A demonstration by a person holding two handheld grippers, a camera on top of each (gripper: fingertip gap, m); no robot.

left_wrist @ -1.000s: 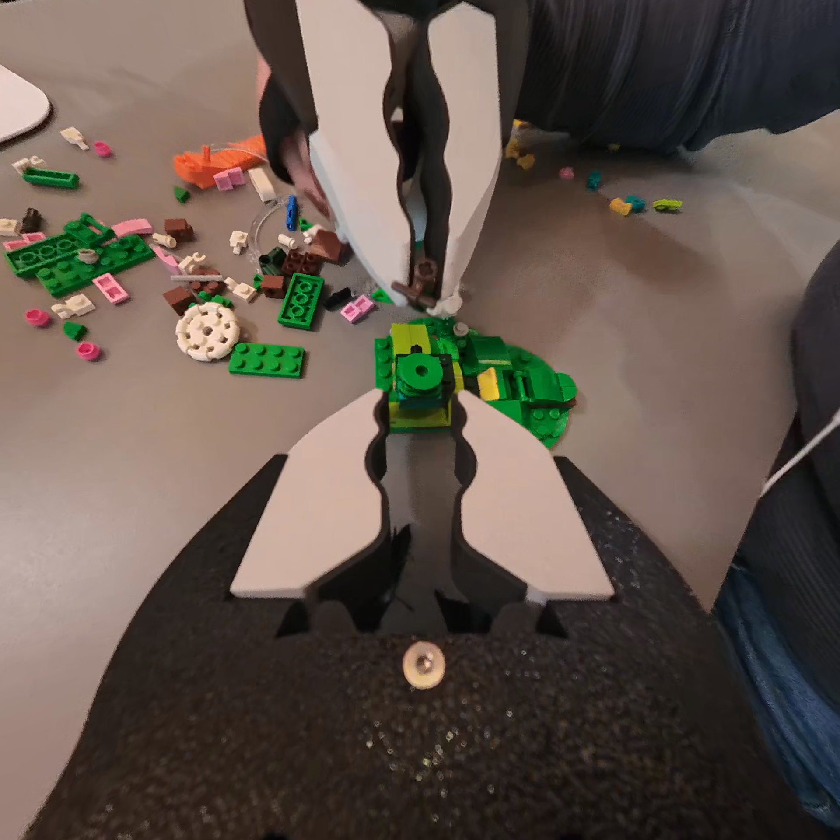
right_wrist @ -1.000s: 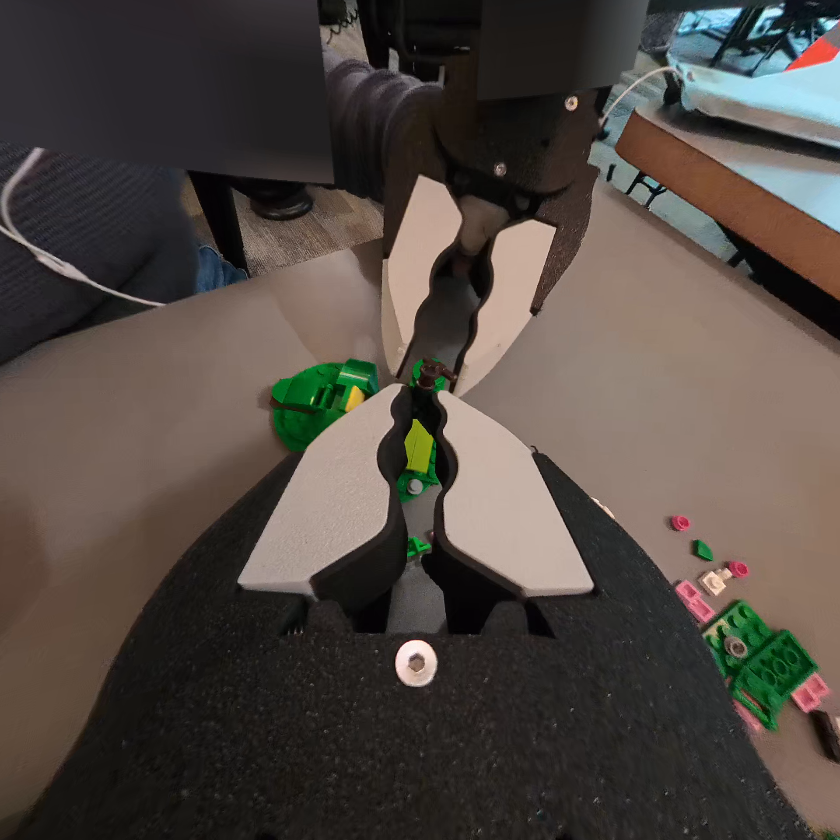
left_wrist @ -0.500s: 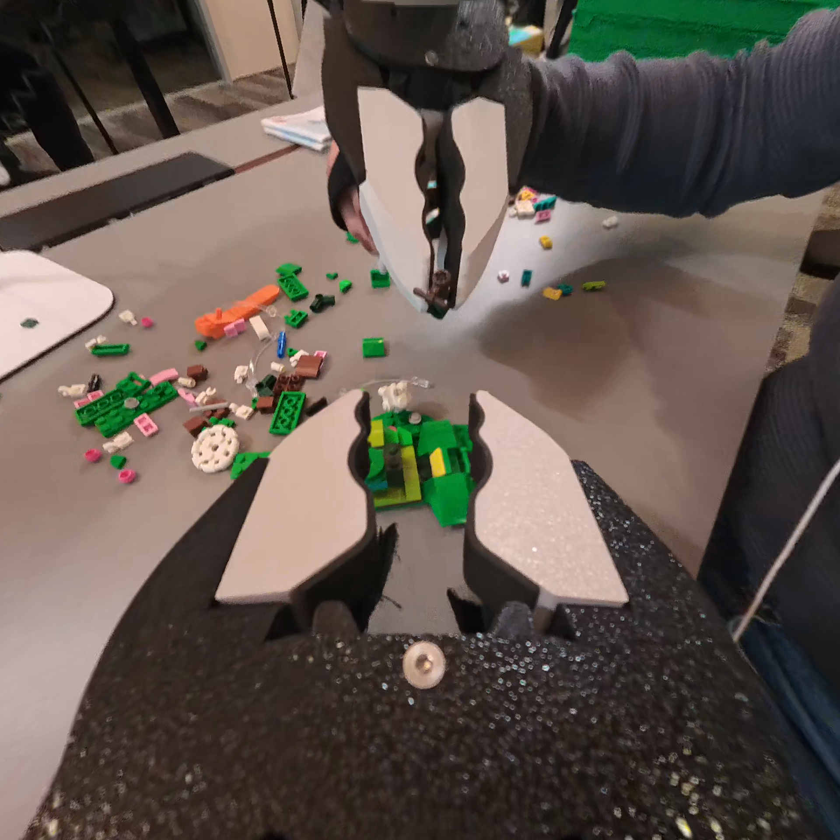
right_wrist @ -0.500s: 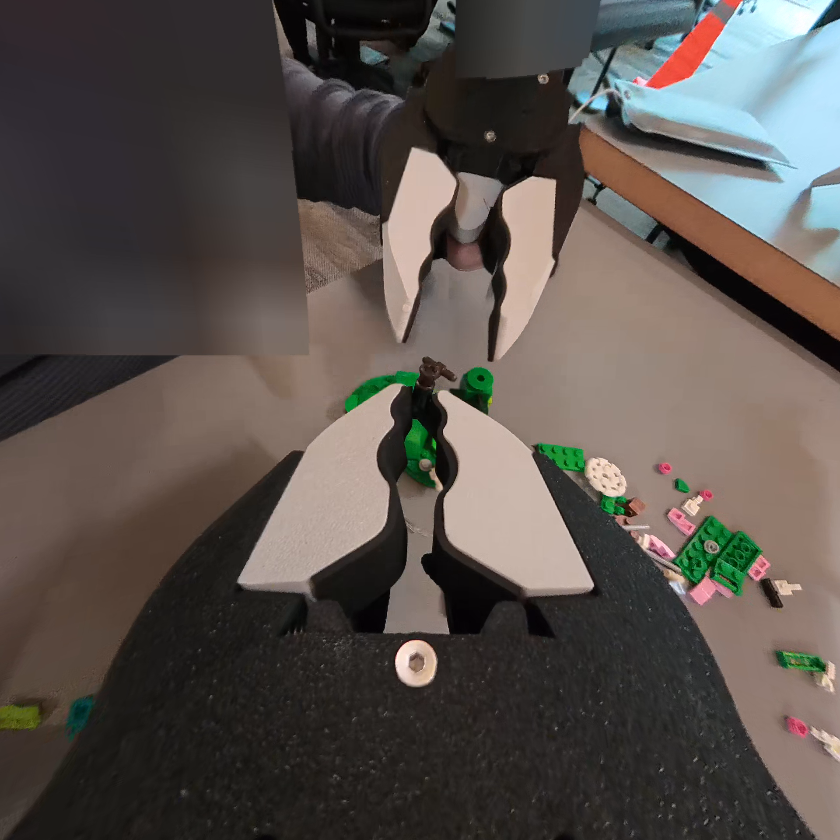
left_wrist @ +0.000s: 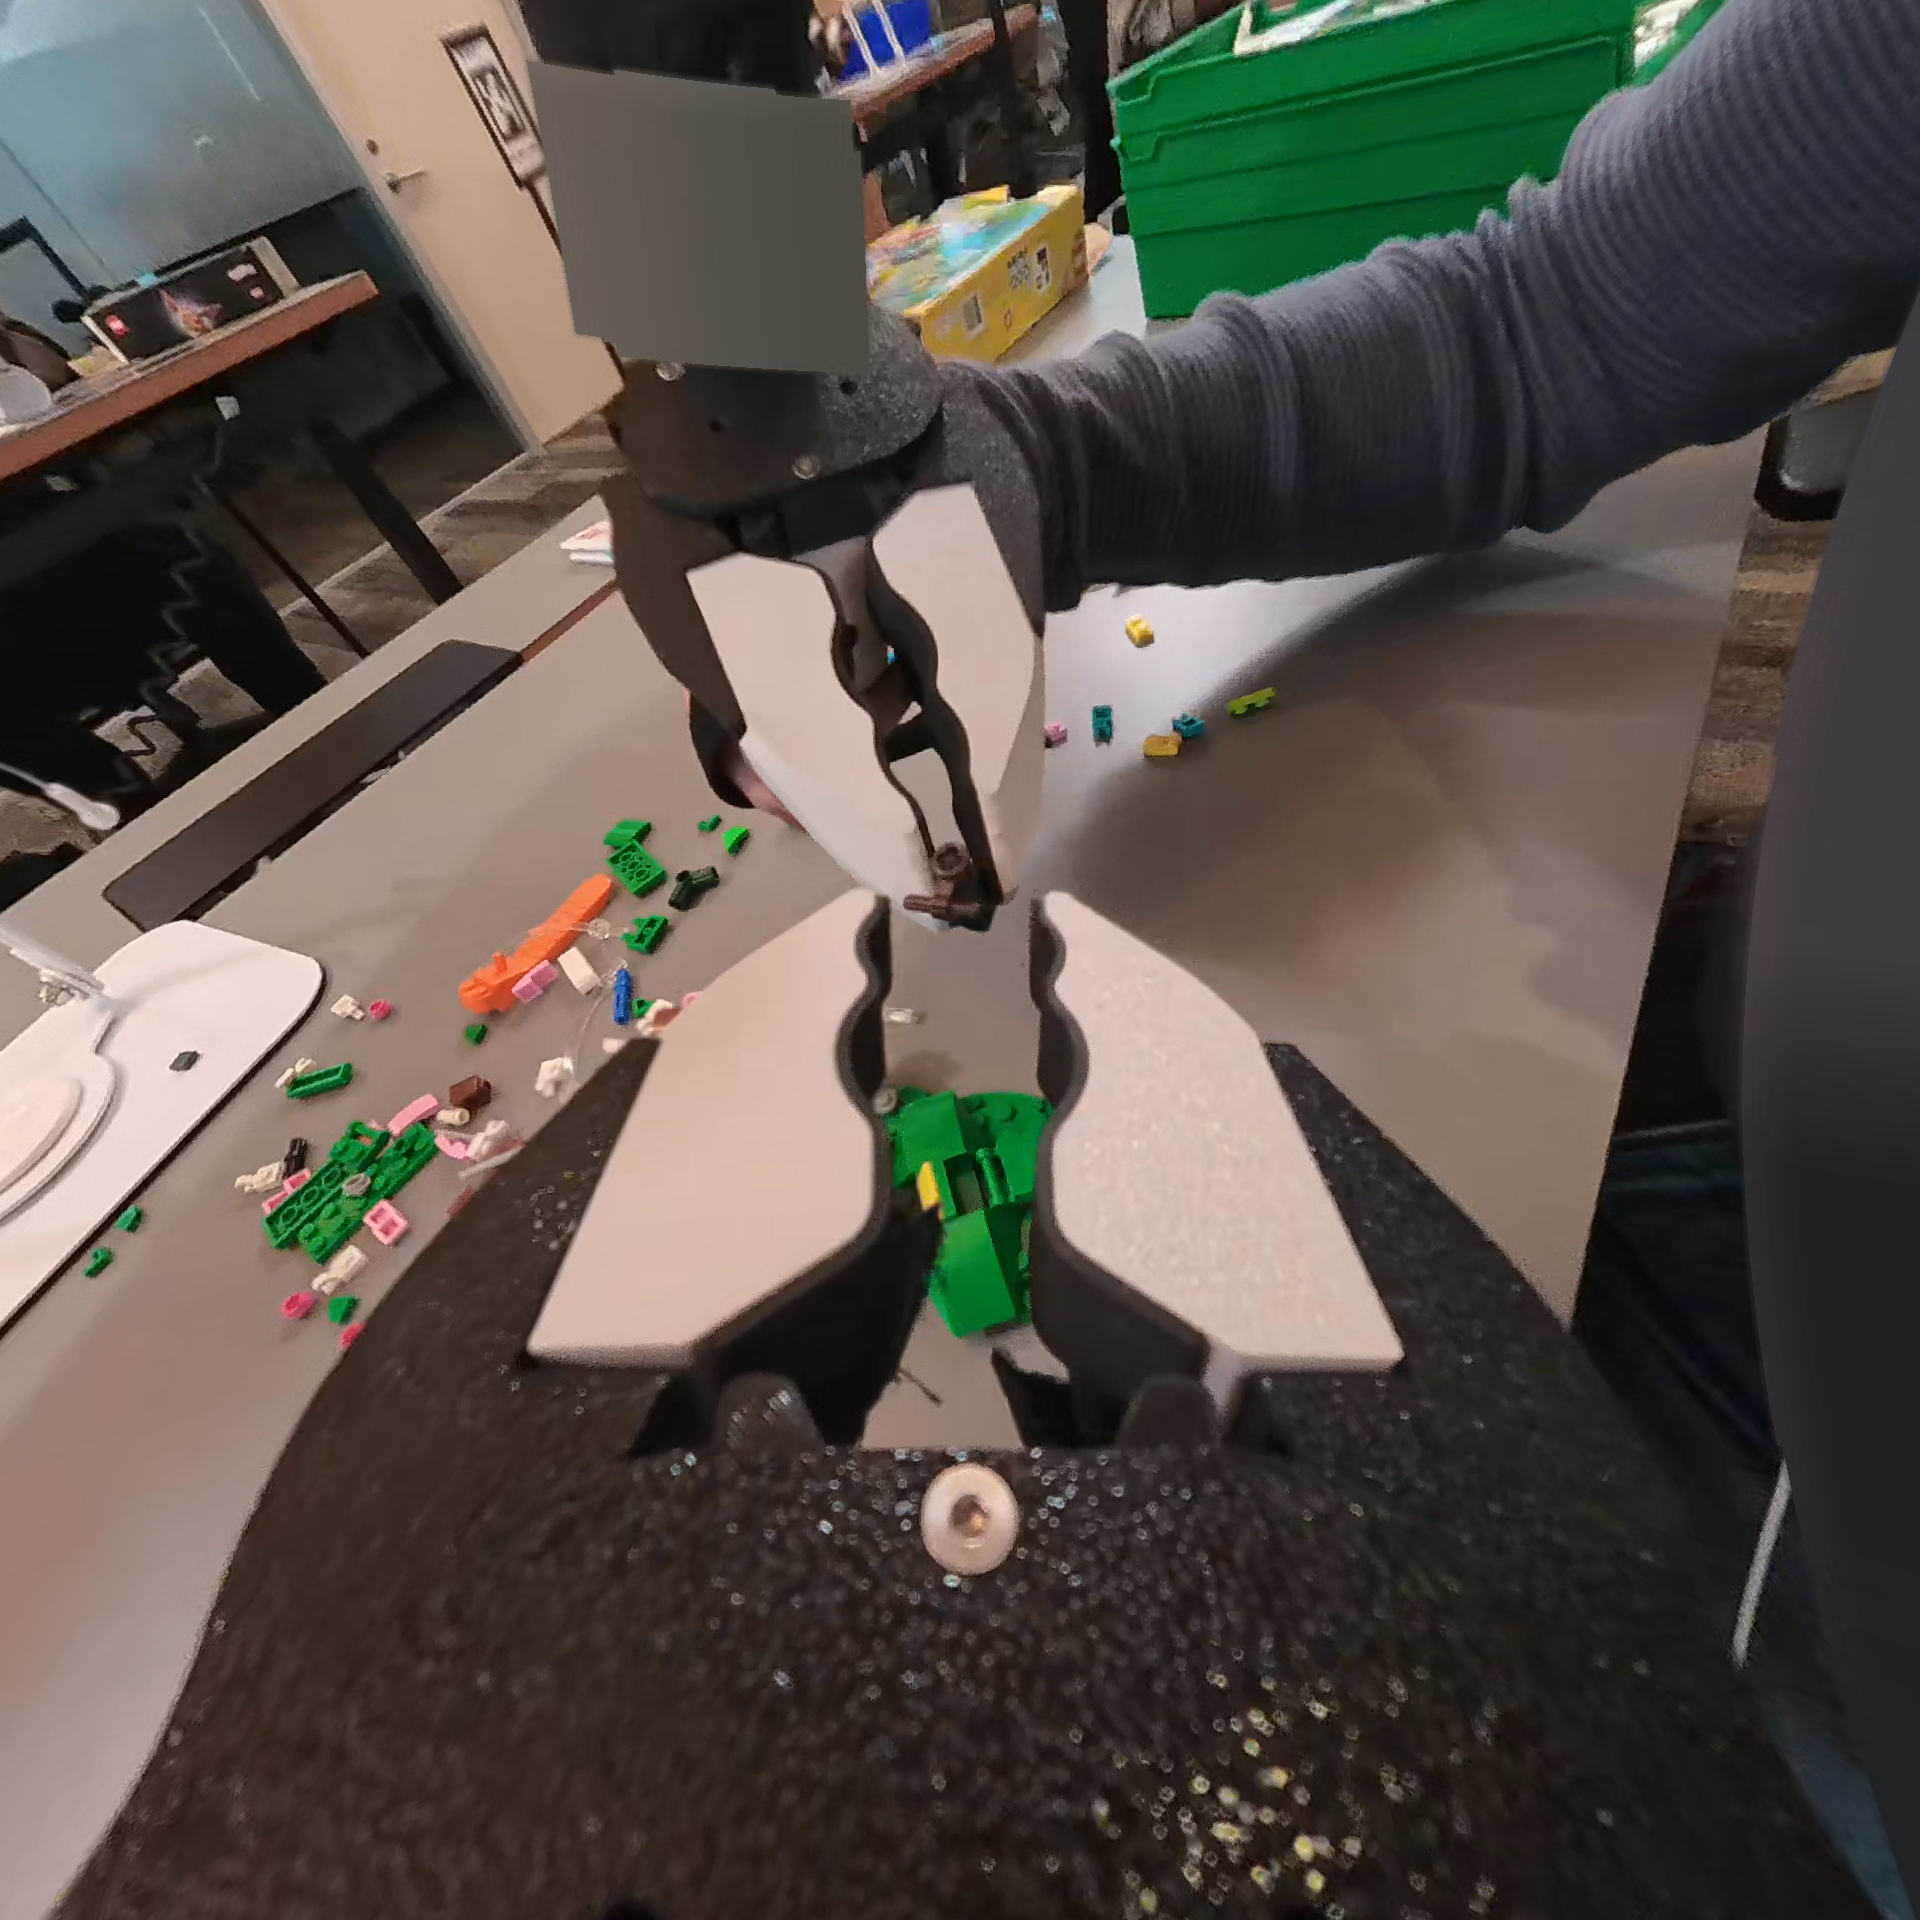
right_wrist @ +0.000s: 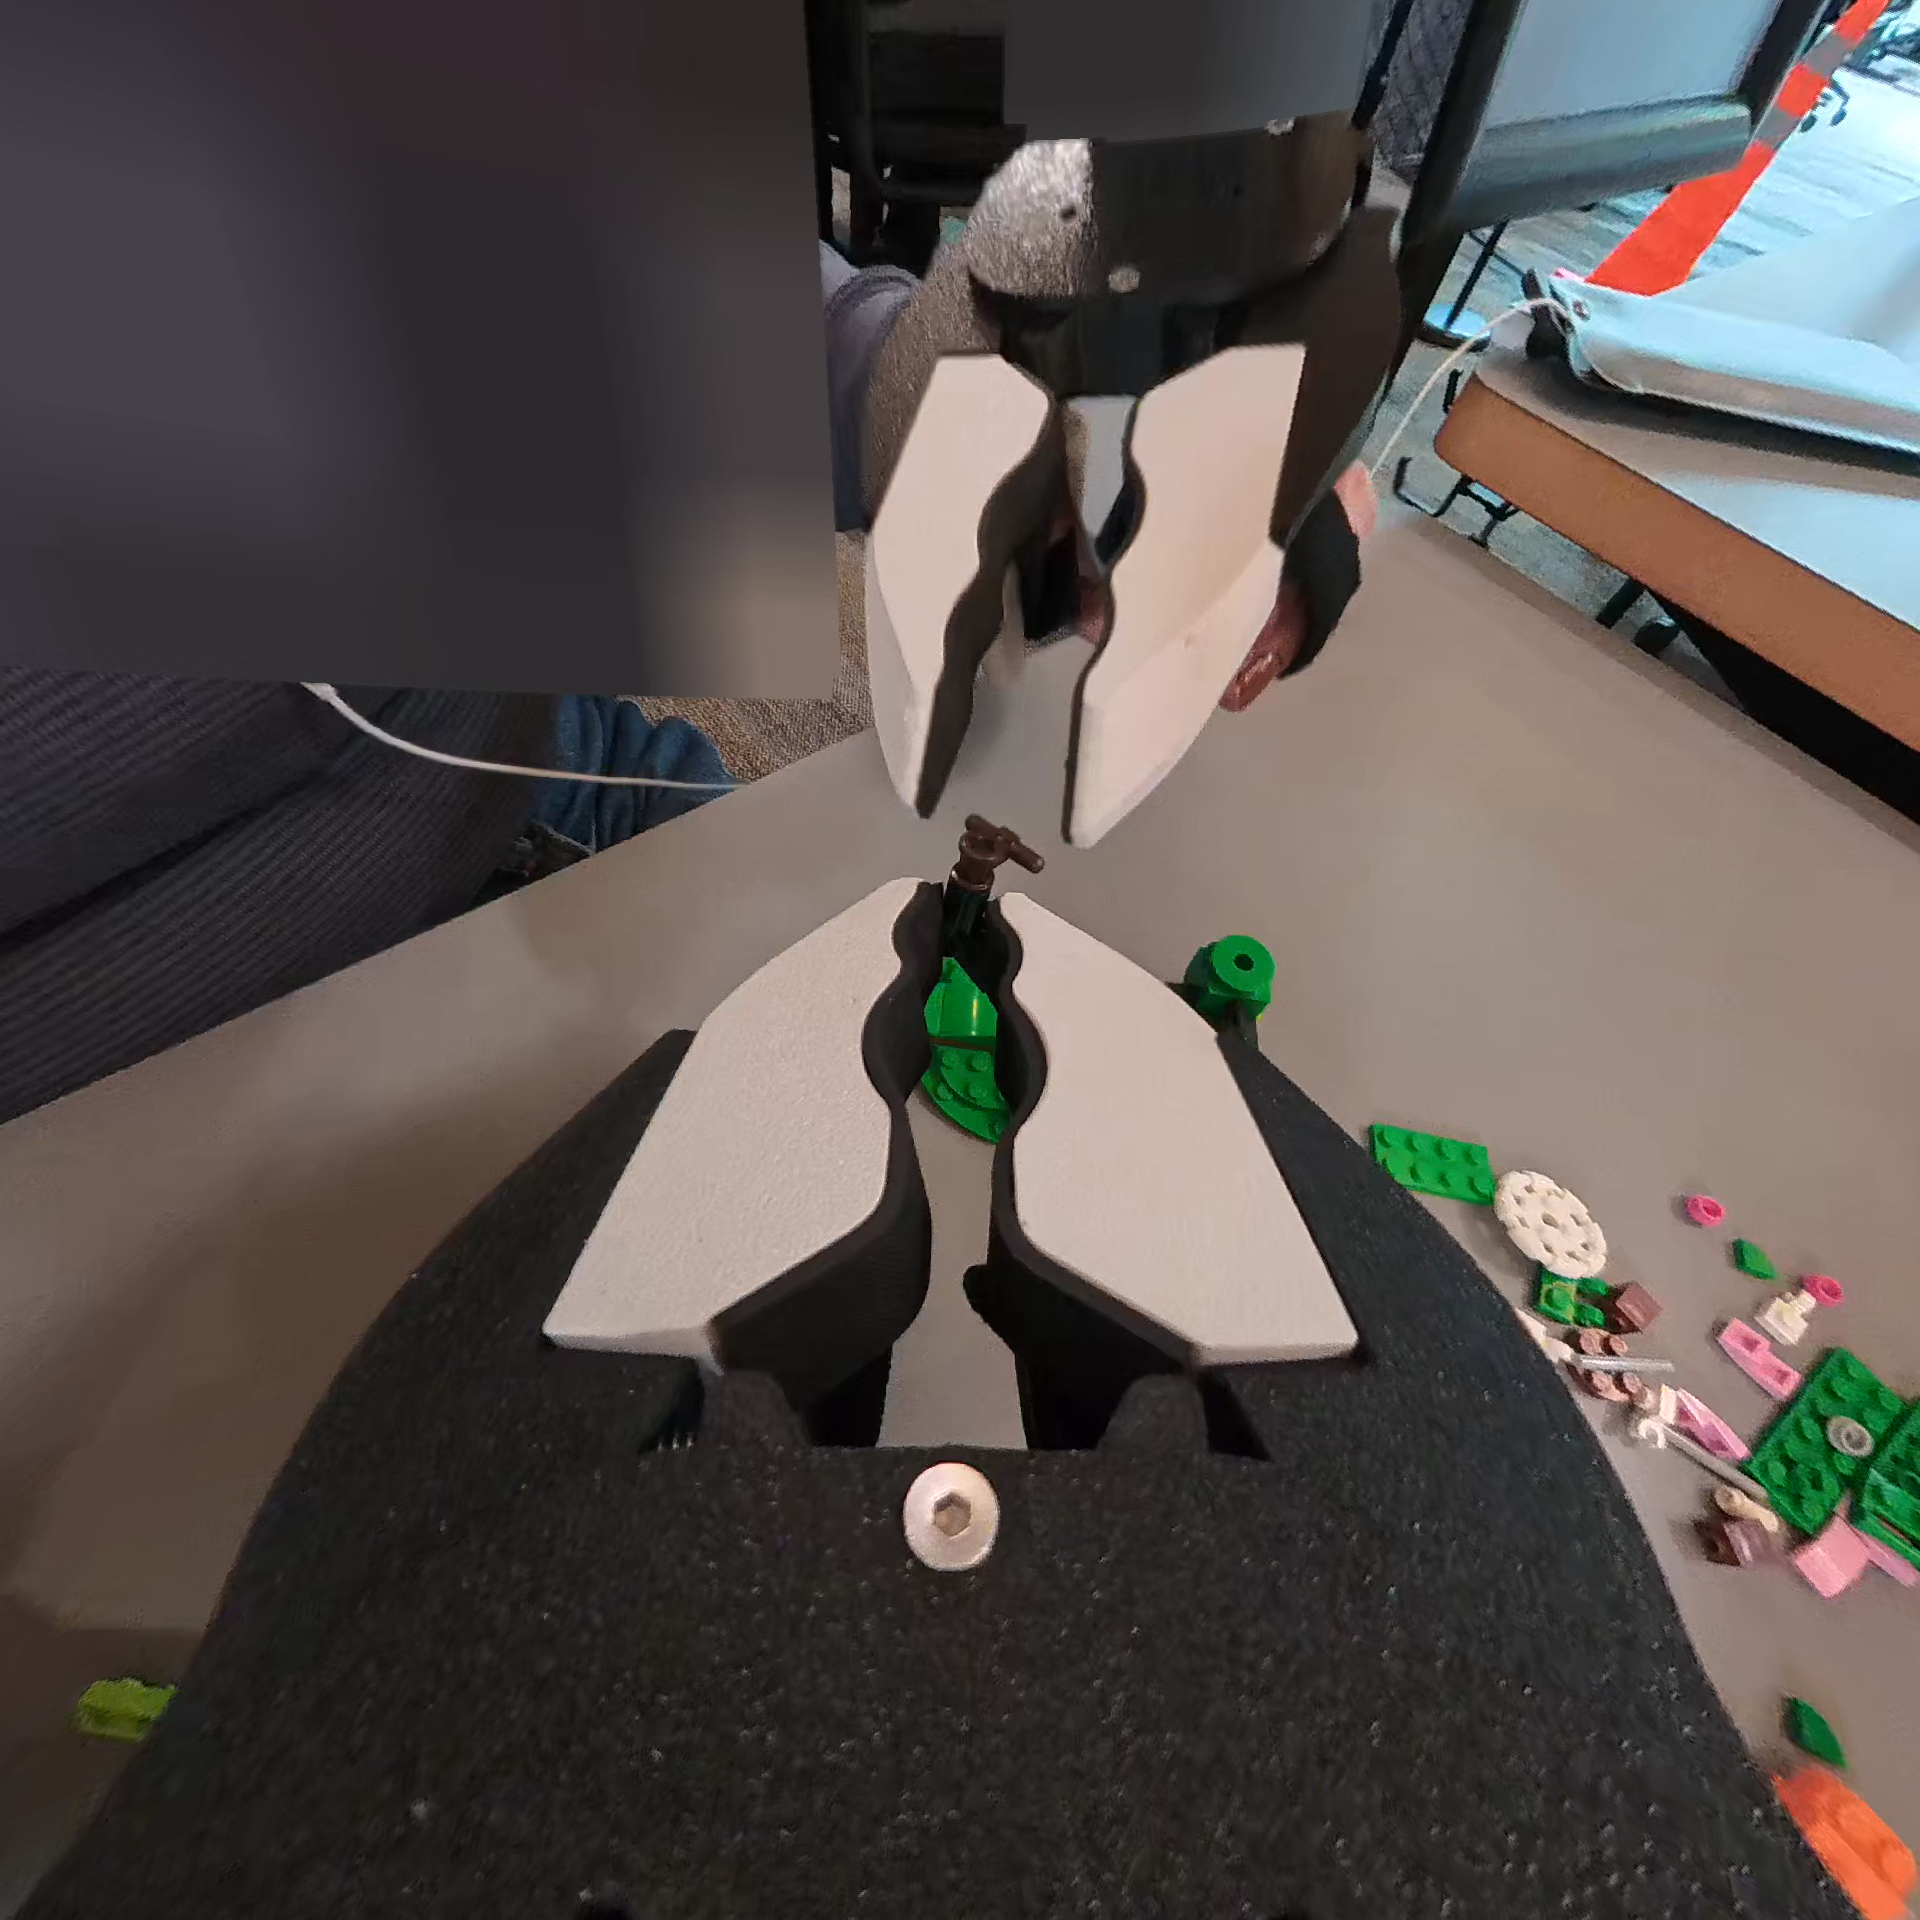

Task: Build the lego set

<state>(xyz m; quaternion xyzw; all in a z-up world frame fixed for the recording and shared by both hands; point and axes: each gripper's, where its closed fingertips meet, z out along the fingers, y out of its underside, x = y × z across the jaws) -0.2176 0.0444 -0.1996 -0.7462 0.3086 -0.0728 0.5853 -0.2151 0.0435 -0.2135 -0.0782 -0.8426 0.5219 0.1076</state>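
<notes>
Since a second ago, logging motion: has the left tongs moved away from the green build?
Yes. The left tongs has lifted up off the green build, which lies on the table below it, open.

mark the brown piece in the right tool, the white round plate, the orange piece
Small dark brown branched lego piece (right_wrist: pixel 992 854), right wrist view, its round hub.
White round holed lego plate (right_wrist: pixel 1548 1222), right wrist view, its centre.
Long orange lego piece (left_wrist: pixel 537 943), left wrist view, mid-body.

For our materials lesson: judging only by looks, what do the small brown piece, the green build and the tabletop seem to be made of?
Brown piece, held in the right gripper: seemingly hard moulded plastic, with crisp tiny pegs and a dull sheen.
Green build: probably glossy rigid plastic, with bright highlights on studs and slopes.
Tabletop: smooth matte grey, perhaps laminate; the soft, even shading leaves this uncertain.
</notes>
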